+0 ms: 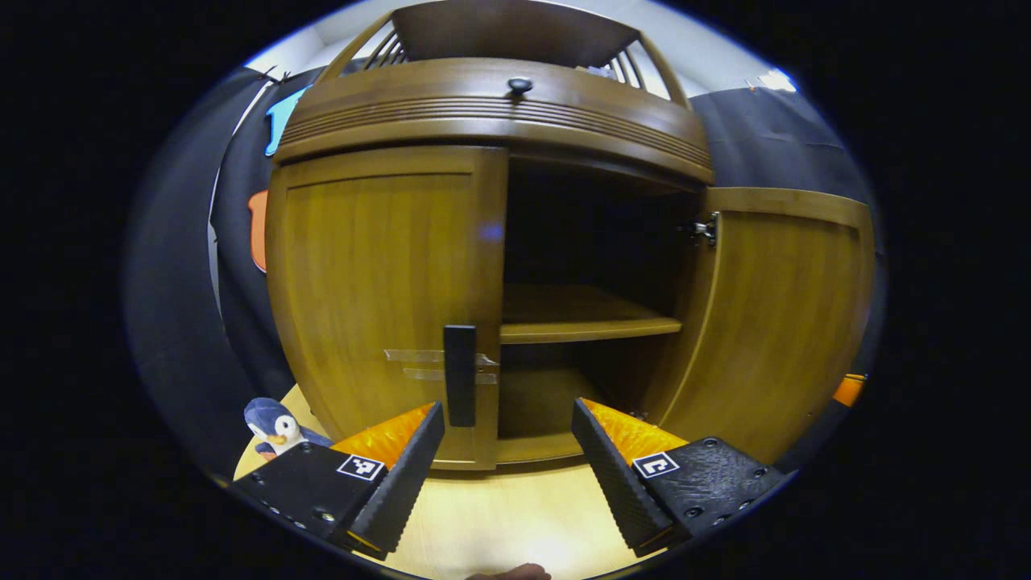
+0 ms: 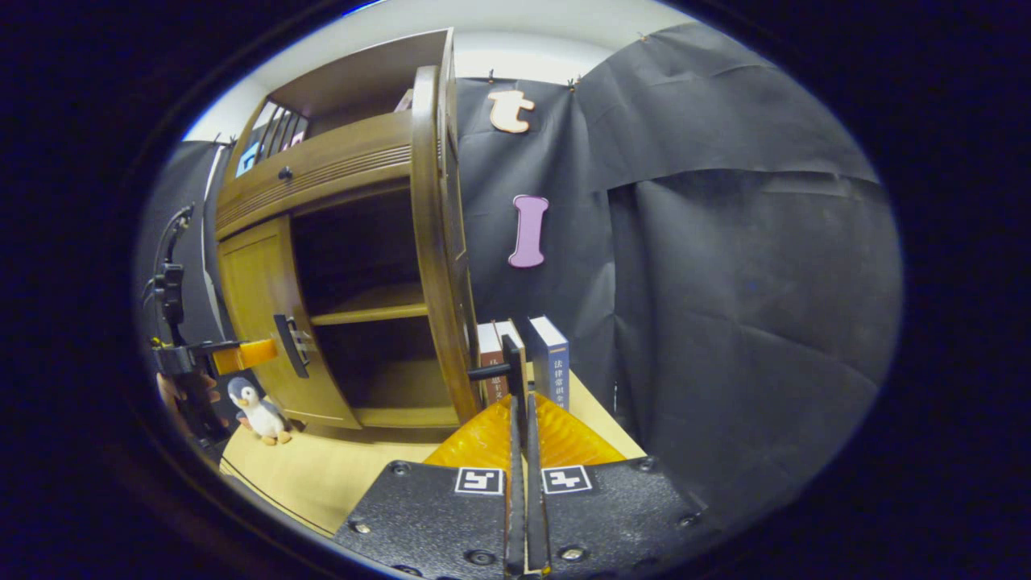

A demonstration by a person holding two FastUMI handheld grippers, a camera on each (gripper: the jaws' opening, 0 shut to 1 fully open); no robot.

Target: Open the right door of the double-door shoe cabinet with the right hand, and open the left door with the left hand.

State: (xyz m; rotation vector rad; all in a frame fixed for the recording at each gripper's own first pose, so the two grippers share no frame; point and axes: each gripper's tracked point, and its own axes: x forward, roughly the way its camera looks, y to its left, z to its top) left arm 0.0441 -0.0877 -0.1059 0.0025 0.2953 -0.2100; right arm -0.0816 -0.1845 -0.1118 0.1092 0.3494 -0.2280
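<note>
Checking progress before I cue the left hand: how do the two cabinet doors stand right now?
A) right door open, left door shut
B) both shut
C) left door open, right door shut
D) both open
A: the right door is swung out, baring the shelf, with the right gripper shut on its handle, while the left door sits closed and the left gripper is open before it.

The shoe cabinet [image 1: 387, 266] is warm honey-brown wood with a faint vertical grain; its top band carries ridged horizontal grooves and a small black knob [image 1: 519, 84] at twelve o'clock. The left door handle [image 1: 460, 374] is plain black. At eight o'clock, the penguin toy [image 1: 274, 427] is navy and white with an orange beak. The tabletop [image 1: 499, 515] is pale yellow wood. In the right gripper view, books [image 2: 550, 358] show navy, white and reddish-brown spines.
</note>
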